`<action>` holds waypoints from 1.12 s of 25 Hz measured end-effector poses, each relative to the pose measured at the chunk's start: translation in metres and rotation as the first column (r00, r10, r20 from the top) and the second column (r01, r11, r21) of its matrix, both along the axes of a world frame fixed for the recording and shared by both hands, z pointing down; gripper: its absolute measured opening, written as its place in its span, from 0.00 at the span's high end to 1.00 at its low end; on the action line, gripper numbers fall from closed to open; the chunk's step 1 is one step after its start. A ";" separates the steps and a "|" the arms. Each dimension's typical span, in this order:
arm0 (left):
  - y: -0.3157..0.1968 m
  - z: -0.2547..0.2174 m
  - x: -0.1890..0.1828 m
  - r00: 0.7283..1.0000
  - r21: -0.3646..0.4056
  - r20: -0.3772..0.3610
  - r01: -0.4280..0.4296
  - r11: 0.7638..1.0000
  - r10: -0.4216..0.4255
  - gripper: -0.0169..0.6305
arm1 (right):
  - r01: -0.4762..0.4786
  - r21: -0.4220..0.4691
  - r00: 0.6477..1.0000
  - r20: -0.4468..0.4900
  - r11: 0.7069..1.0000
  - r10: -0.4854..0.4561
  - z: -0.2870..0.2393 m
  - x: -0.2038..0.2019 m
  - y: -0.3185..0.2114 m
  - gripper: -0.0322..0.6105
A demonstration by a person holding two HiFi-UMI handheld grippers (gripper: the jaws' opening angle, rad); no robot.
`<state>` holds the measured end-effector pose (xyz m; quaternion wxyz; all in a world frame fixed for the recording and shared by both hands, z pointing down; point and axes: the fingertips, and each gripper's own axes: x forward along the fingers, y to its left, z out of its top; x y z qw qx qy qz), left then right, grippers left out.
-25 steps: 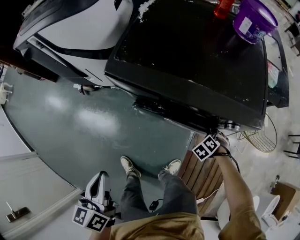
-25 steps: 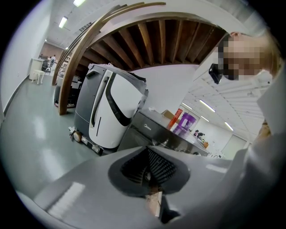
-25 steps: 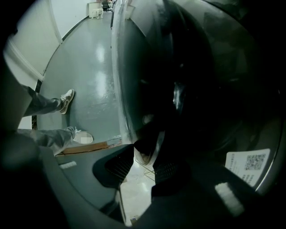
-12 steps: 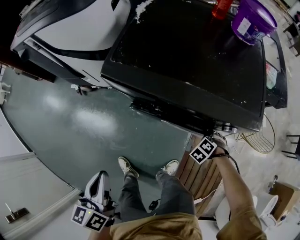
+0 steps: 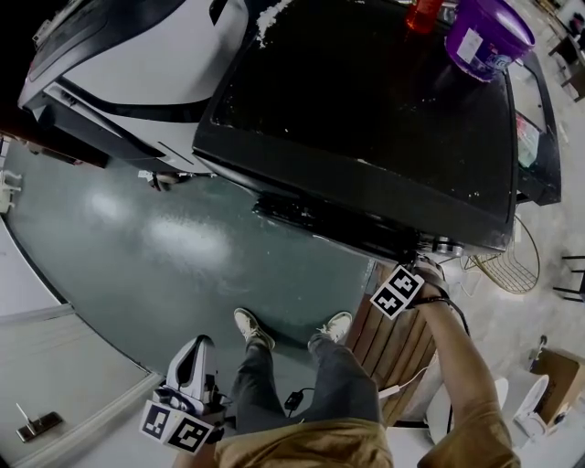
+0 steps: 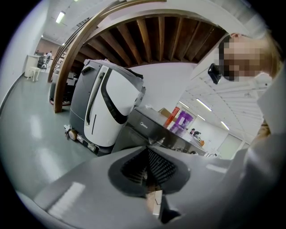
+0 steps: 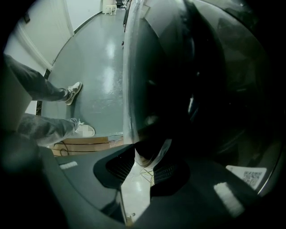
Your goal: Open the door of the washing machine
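Observation:
The black washing machine [image 5: 366,119] fills the upper head view, seen from above. My right gripper [image 5: 419,263] reaches down at its front right corner, marker cube below it. In the right gripper view the jaws [image 7: 152,151] stand narrow, closed on a dark part at the edge of the door [image 7: 196,89], right beside its shiny rim [image 7: 129,89]. The door lies against the machine. My left gripper [image 5: 189,358] hangs low by the person's left leg, far from the machine. Its ribbed pads [image 6: 154,163] meet with nothing between them.
A purple tub [image 5: 487,37] and a red bottle [image 5: 422,14] stand on the machine's top. A white-and-black floor machine [image 5: 137,64] is parked to its left. Wooden slats [image 5: 393,338] and a wire basket [image 5: 512,265] lie at the right. The person's shoes [image 5: 251,324] rest on the grey floor.
The right gripper has rolled slightly while staying at the machine's front corner. The left gripper and the door have not moved.

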<state>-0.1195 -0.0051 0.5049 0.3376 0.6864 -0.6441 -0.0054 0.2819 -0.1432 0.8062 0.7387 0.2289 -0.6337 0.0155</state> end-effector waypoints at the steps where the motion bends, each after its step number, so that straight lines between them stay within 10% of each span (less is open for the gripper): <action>1: 0.000 0.000 -0.002 1.000 0.000 -0.001 0.005 1.000 -0.005 0.88 | 0.015 -0.029 1.000 0.011 0.999 -0.015 0.001 -0.004 0.011 0.78; 5: -0.001 0.004 0.002 1.000 -0.013 0.001 -0.017 1.000 0.017 0.88 | 0.012 -0.179 0.995 0.096 0.984 0.005 0.020 -0.018 0.091 0.80; 28: 0.034 -0.003 -0.090 0.997 0.037 -0.039 -0.067 0.997 0.068 0.88 | -0.195 -0.260 0.966 0.117 0.946 0.232 0.015 -0.112 0.225 0.80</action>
